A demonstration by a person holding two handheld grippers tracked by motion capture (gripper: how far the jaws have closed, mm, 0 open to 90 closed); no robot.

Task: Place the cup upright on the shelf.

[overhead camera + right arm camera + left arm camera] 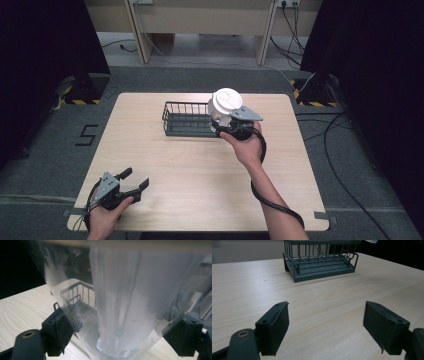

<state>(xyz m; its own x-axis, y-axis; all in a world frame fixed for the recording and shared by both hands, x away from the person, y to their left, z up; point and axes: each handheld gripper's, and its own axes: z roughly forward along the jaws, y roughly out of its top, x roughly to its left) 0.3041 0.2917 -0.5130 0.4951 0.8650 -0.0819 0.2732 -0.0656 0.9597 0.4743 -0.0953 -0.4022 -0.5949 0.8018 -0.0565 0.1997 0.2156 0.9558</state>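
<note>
Overhead, right tongs (226, 126) clamp a clear white-lidded cup (224, 107) beside the wire basket (186, 120); left tongs (131, 181) gape

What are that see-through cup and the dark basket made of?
The cup looks like clear, glossy plastic: the basket shows through its wall; its lid is opaque white. The basket seems to be dark-coated metal wire, judging by its thin matte bars.

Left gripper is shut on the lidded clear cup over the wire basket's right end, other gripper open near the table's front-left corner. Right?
Wrong gripper: the high view shows the right gripper shut on the cup by the basket; the left gripper is the open one.
</note>
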